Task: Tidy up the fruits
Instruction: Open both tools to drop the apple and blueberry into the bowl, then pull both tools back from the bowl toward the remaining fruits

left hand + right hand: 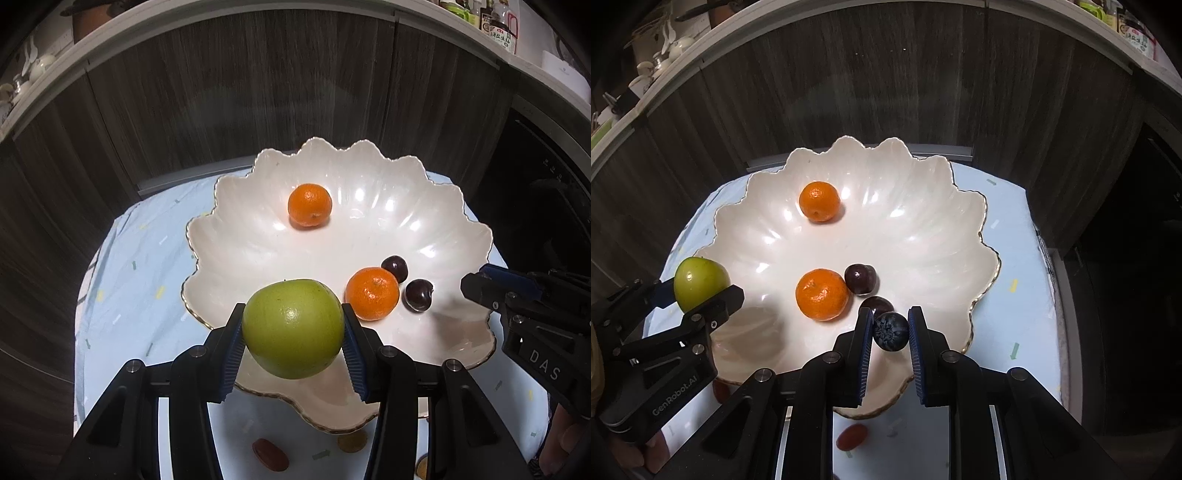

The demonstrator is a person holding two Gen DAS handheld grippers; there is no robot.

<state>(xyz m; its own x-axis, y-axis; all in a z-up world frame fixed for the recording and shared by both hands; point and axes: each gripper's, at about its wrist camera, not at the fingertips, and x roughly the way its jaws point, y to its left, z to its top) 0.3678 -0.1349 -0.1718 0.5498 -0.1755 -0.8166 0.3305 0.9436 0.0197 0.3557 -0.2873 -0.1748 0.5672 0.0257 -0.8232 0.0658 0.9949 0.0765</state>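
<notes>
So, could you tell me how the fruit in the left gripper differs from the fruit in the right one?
The green apple in the left gripper is large, smooth and light green; the dark berry in the right gripper is small, near-black and puckered at its end. The apple forces its jaws wide, the berry hardly. Both are round and clamped over the white bowl.
</notes>
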